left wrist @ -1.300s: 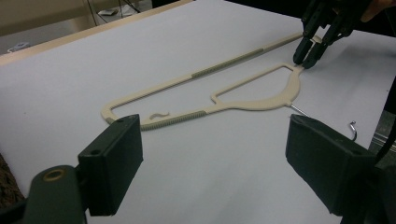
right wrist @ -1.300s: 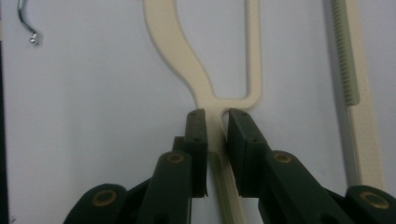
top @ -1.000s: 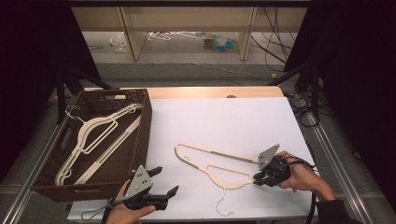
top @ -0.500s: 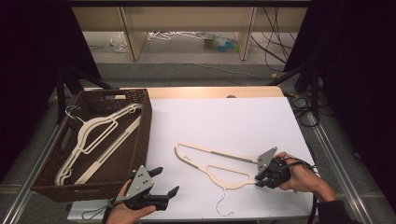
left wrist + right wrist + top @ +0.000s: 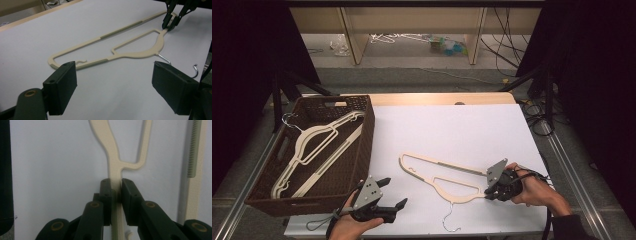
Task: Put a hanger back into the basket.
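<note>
Little has shifted since the earlier frames: the right gripper [image 5: 493, 189] sits at the same end of the cream plastic clothes hanger [image 5: 439, 175], and the left gripper [image 5: 388, 197] hovers near the front edge of the white-covered desk [image 5: 452, 130] as before. In the right gripper view the fingers [image 5: 106, 195] are clamped on a thin arm of the hanger, which lies flat on the desk, its metal hook [image 5: 451, 222] pointing toward the person. The left gripper's fingers [image 5: 61, 87] stand wide apart, holding nothing. The likely step is lifting the hanger into the dark brown woven basket [image 5: 364, 130], where another cream hanger [image 5: 309, 147] already lies. To do it well, keep the pinch firm, raise the far end clear, and let the left gripper take the other shoulder so the hanger does not swing.
</note>
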